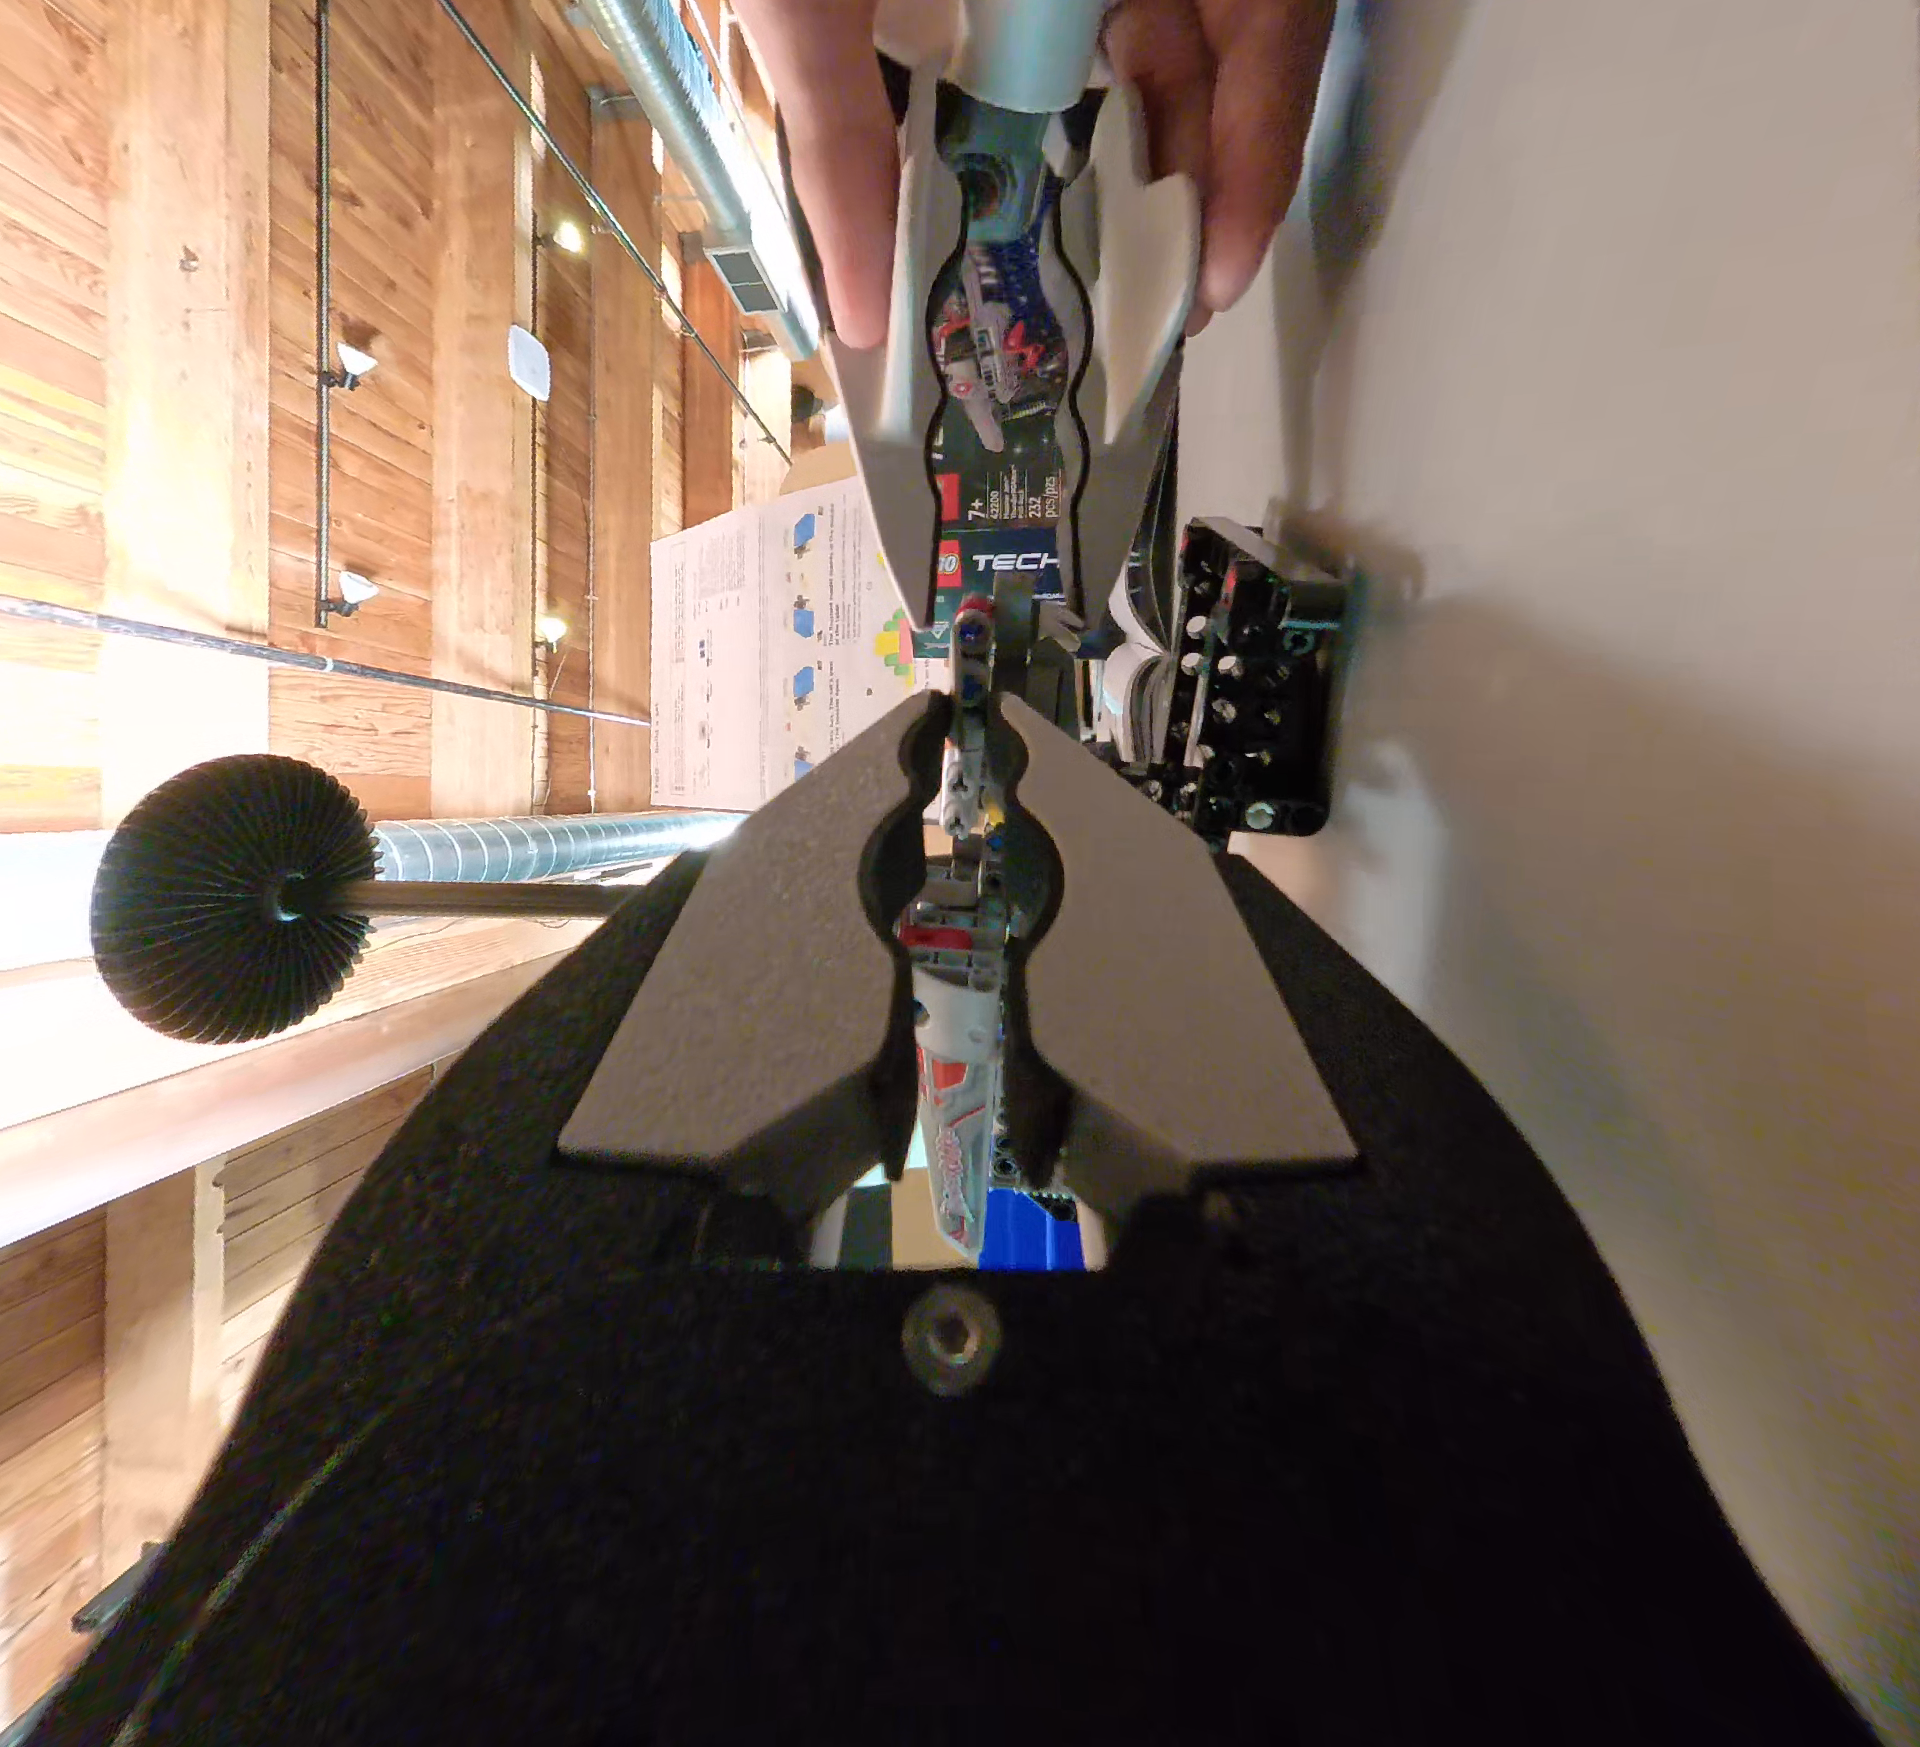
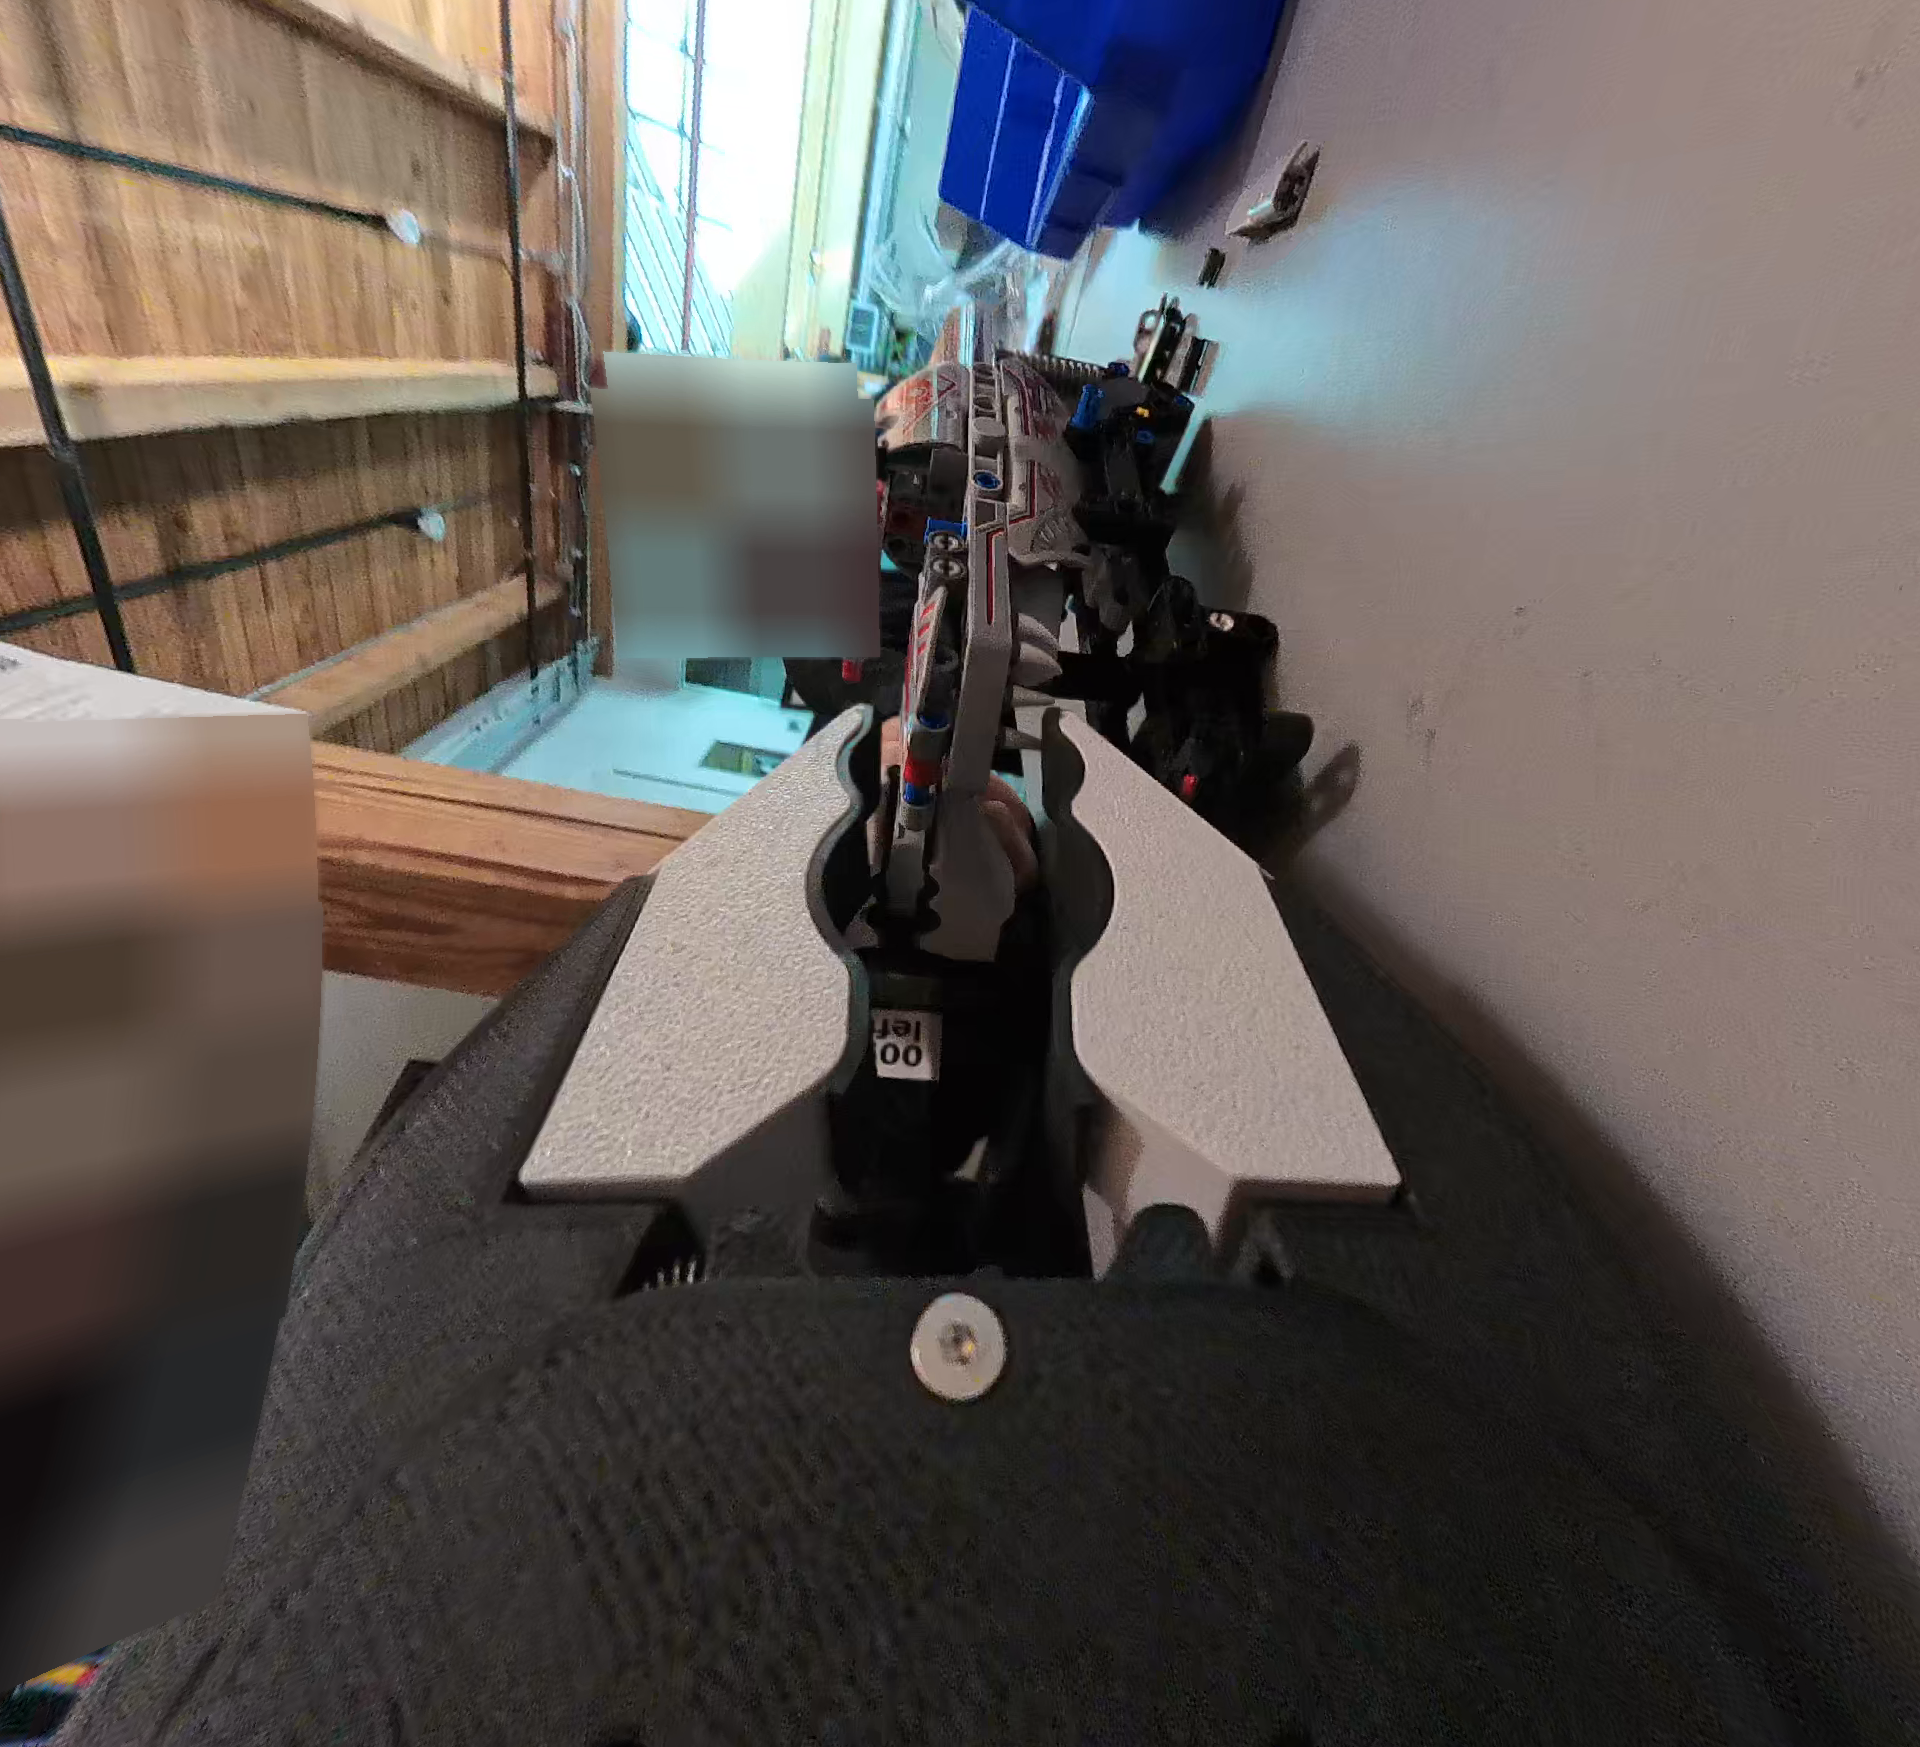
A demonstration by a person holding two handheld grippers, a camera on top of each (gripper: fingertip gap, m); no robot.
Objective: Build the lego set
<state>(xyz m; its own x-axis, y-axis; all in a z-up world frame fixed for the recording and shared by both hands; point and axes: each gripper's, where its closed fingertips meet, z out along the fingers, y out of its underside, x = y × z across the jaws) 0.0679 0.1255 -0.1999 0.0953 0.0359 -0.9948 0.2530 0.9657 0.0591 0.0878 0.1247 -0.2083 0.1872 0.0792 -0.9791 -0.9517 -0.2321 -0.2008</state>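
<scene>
The left tongs [image 1: 971, 741] pinch the light, rigid Lego model [image 1: 961, 970]. The right tongs [image 2: 956, 741], at 12 o'clock, stand spread around its grey panel [image 2: 982, 658]. Grip the beams; pinned joints may pop apart.

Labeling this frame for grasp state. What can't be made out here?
- Left wrist view: most of the lego model sits hidden between the jaws of the left gripper.
- Left wrist view: the box is largely covered by the right gripper and hand.
- Right wrist view: small parts on the table are too small and blurred to identify.
- Both views: whether the right jaws touch the model is unclear.
</scene>
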